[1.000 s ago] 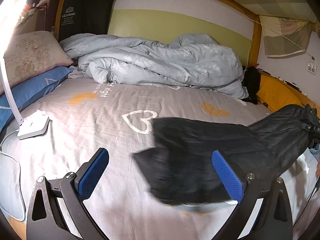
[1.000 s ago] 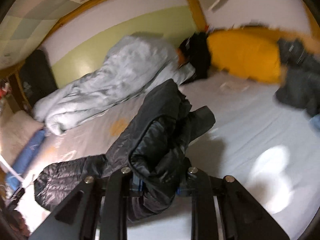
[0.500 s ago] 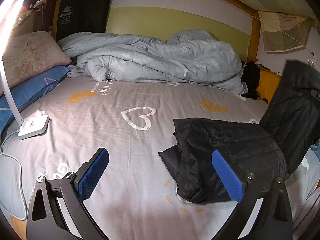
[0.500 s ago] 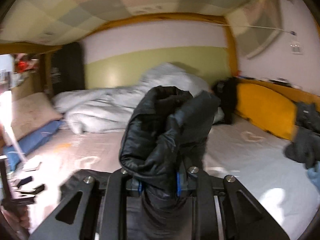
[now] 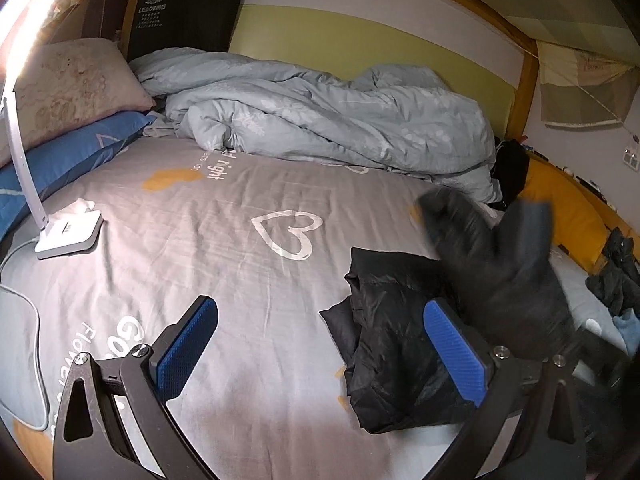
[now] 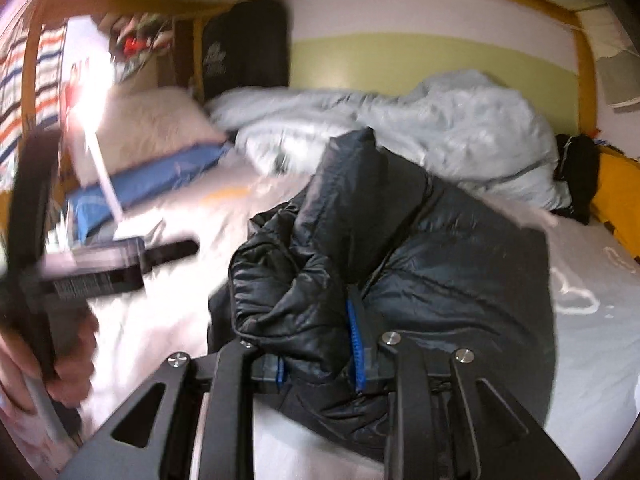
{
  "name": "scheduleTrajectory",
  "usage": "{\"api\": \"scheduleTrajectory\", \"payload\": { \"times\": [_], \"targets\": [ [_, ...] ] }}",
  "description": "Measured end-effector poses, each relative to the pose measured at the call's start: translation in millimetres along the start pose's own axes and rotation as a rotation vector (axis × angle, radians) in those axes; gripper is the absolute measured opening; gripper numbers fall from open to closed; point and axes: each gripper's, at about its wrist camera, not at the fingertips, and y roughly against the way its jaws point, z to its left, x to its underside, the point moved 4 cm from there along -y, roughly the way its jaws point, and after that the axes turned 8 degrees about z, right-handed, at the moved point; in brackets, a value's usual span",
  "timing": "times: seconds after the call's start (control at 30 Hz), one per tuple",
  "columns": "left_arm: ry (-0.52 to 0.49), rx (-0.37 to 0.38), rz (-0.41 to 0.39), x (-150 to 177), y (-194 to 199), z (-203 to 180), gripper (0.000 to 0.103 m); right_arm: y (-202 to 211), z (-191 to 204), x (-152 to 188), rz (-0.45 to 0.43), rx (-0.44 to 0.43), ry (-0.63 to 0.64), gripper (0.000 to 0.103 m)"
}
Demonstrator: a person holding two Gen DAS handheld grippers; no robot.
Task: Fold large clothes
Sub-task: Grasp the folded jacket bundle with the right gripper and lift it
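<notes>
- On the grey heart-print bedsheet (image 5: pixel 240 240), right of its white heart outline, lies the black puffer jacket (image 5: pixel 396 344), bunched in a heap; its far part rises off the sheet as a motion-blurred dark shape, so the outline there is hard to make out.
- The left gripper (image 5: pixel 320 356) hovers over the sheet with its blue-padded fingers (image 5: pixel 186 344) spread wide and nothing between them; the right-hand pad overlaps the jacket's edge in the view, and contact cannot be told.
- The right gripper (image 6: pixel 320 360) is pinching a thick fold of the puffer jacket (image 6: pixel 400 248); the quilted fabric bulges up over the fingers and hides most of both blue pads.
- Left of the jacket in the right wrist view, a hand (image 6: pixel 60 368) grips the other gripper's handle, all heavily blurred and cut off by the frame edge.
- Beyond the jacket a rumpled pale-blue duvet (image 5: pixel 340 120) lies along the wall.
- Far left of the jacket stands a white desk lamp (image 5: pixel 68 232) on the sheet, its head a glare, beside a blue pillow (image 5: pixel 68 160).
- Right of the jacket, dark clothes (image 5: pixel 616 276) sit partly cut off by the lens rim.
</notes>
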Motion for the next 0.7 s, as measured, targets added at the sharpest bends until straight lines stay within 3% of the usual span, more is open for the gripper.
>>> {"api": "scheduleTrajectory", "payload": {
  "times": [0.1,0.2,0.27,0.4,0.6,0.7],
  "targets": [
    [0.0,0.004,-0.003,0,1,0,0.102,-1,0,11,0.02,-0.006,0.007,0.03],
    [-0.009,0.003,-0.005,0,1,-2,0.102,11,0,13,0.007,0.039,0.037,0.046],
    [-0.021,-0.004,-0.009,1,1,-3,0.102,24,-1,12,-0.037,0.063,0.041,0.079],
    [-0.058,-0.03,-0.028,2,2,-10,0.102,42,-15,8,-0.077,0.056,-0.032,0.083],
    [-0.141,-0.047,-0.078,5,11,-27,0.102,71,-77,8,-0.139,0.102,-0.255,0.096],
    [-0.161,-0.049,-0.089,6,13,-32,0.102,70,-108,6,-0.119,0.239,-0.346,0.096]
  ]
}}
